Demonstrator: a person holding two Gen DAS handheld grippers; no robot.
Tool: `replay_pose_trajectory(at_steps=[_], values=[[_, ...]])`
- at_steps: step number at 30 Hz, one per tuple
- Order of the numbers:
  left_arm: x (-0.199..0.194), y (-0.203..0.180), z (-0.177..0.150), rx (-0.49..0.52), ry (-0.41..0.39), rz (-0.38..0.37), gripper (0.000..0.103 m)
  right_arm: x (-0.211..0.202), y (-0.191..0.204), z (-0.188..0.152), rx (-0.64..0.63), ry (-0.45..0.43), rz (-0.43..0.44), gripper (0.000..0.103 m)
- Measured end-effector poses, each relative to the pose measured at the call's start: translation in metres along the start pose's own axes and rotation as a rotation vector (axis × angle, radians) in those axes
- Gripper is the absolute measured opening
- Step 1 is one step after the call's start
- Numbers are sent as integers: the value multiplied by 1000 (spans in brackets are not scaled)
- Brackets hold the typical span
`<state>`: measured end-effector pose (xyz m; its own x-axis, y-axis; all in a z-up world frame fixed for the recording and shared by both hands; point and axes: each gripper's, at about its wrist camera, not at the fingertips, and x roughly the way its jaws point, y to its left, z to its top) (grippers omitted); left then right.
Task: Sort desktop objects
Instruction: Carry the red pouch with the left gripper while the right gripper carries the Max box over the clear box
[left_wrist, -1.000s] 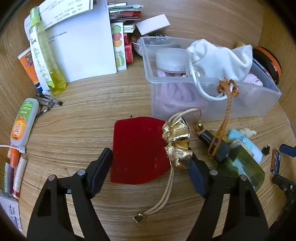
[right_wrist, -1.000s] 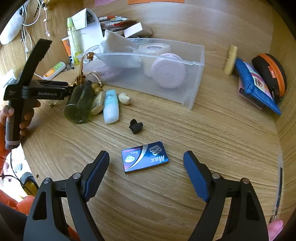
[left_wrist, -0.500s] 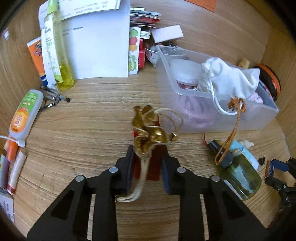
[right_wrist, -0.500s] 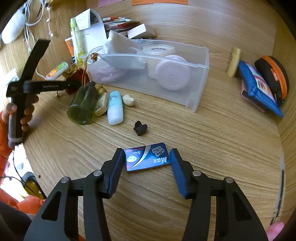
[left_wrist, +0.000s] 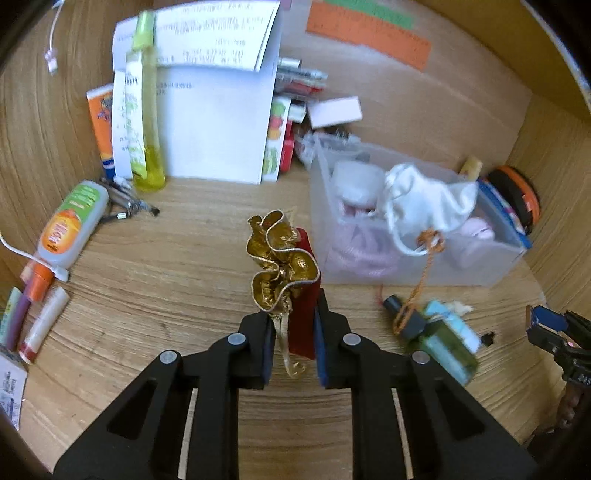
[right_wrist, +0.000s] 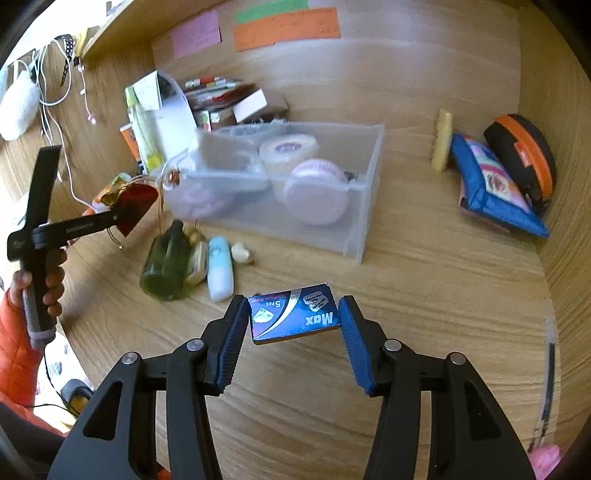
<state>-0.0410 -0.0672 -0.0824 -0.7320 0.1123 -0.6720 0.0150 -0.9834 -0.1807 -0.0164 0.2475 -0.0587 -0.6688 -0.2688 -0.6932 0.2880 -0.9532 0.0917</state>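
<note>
The wooden desk (right_wrist: 424, 266) carries all items. A clear plastic bin (right_wrist: 364, 206) stands toward the back and holds a roll of tape (right_wrist: 288, 149), a round pink container (right_wrist: 317, 194) and a white cloth bag (left_wrist: 428, 199) whose orange cord hangs over the front wall. Behind the bin, white papers (left_wrist: 218, 122) lean upright with a tall yellow bottle (left_wrist: 142, 110) in front of them. To the right of the bin lie a blue pouch (right_wrist: 491, 188) and a black and orange case (right_wrist: 524, 155), touching each other. Just in front of the bin a green glass bottle (right_wrist: 166, 262) lies on its side beside a pale blue tube (right_wrist: 220, 267). The left gripper (left_wrist: 291, 345) is nearly closed, its pads pressing a red pouch (left_wrist: 304, 295) with a gold ruffled top; the pouch stands upright between the pads, clear of the desk surface in the right wrist view, to the left of the bin. The right gripper (right_wrist: 293, 326) is partly closed around a blue razor blade box (right_wrist: 293, 314). The left pad touches the box's edge; whether the right pad makes contact cannot be told. The box sits in front of the bin, and whether it rests on the desk cannot be told.
</note>
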Motion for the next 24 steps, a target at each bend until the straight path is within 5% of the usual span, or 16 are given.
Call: replay_pose_trajectory(at_steps=[14,24], values=[[-57,-33,24,79,-166,-44,17,-20,-2,44,-37,-122,-2,47],[-55,-53,59,95,-201,-124,17,-8,6,95,-85,-204,17,47]])
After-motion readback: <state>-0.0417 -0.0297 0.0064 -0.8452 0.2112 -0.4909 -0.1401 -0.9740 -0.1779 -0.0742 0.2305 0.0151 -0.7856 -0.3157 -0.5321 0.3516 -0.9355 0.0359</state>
